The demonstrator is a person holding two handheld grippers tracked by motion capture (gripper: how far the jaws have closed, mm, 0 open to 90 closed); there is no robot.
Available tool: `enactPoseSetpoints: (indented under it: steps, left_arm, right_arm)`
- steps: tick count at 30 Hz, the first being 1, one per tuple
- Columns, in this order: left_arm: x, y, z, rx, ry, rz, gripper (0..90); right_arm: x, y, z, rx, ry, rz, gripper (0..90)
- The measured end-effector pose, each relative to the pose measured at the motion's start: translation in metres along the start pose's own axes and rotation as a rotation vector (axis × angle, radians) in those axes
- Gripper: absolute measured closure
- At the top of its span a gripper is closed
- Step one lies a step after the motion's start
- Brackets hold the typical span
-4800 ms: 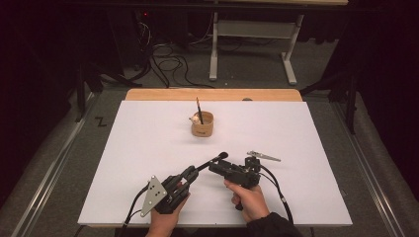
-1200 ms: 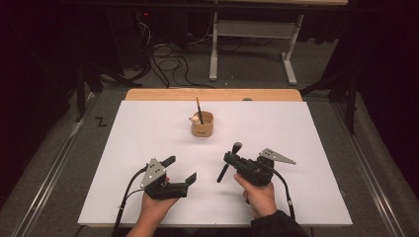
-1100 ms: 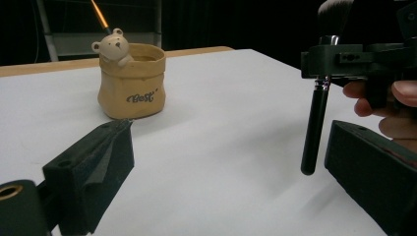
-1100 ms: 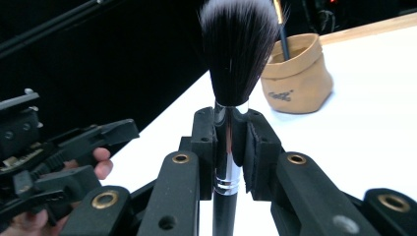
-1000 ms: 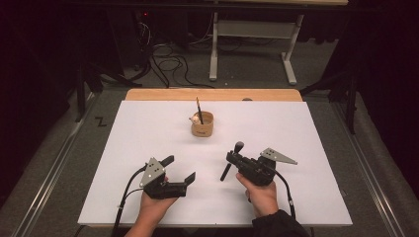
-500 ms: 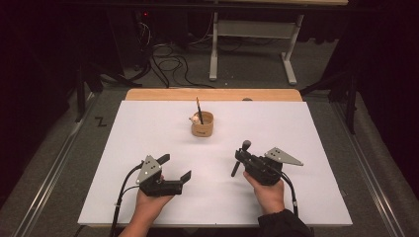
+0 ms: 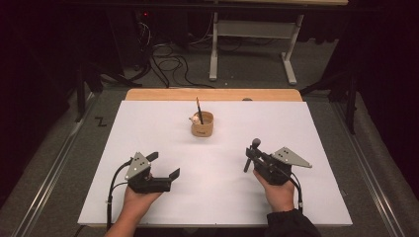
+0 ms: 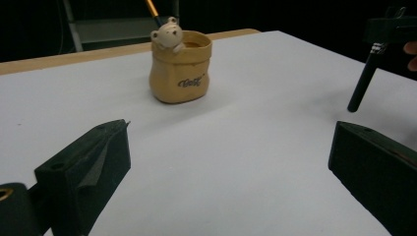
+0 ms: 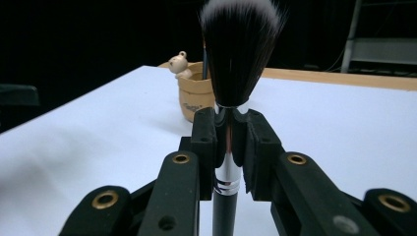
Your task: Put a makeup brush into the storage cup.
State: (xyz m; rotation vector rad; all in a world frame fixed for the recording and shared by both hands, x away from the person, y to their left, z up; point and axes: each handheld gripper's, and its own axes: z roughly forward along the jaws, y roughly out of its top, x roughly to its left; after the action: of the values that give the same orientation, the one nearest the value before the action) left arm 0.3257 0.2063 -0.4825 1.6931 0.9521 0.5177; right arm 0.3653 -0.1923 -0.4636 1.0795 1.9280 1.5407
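The makeup brush (image 9: 239,54) stands upright, bristles up, clamped at its silver collar in the right hand-held gripper (image 7: 253,157), above the white table (image 7: 316,128) and well short of the bear-faced cup (image 7: 202,124). The left hand-held gripper (image 7: 164,166) is apart and empty. This looks like the carrying step; next the brush must travel to the cup (image 8: 180,69), beside the pencil (image 7: 198,109) already in it.
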Motion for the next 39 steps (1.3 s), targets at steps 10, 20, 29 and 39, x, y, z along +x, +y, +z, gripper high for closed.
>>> enactPoseSetpoints:
  steps: [10,20,29,39]
  left_arm:
    - [0.020,-0.015,-0.015,-0.011,0.022,-0.015,3.1]
    - [0.023,-0.012,-0.023,-0.073,-0.028,-0.067,3.2]
    - [0.028,-0.010,-0.020,-0.079,-0.034,-0.065,3.2]
    - [0.029,-0.009,-0.019,-0.078,-0.034,-0.068,3.4]
  right_arm:
    - [0.001,-0.001,0.002,0.013,-0.016,-0.037,78.5]
    - [0.008,-0.003,-0.005,0.020,-0.013,-0.081,78.4]
    - [0.011,-0.009,-0.006,0.040,-0.016,-0.097,78.4]
    - [0.013,-0.011,-0.005,0.047,-0.011,-0.094,78.4]
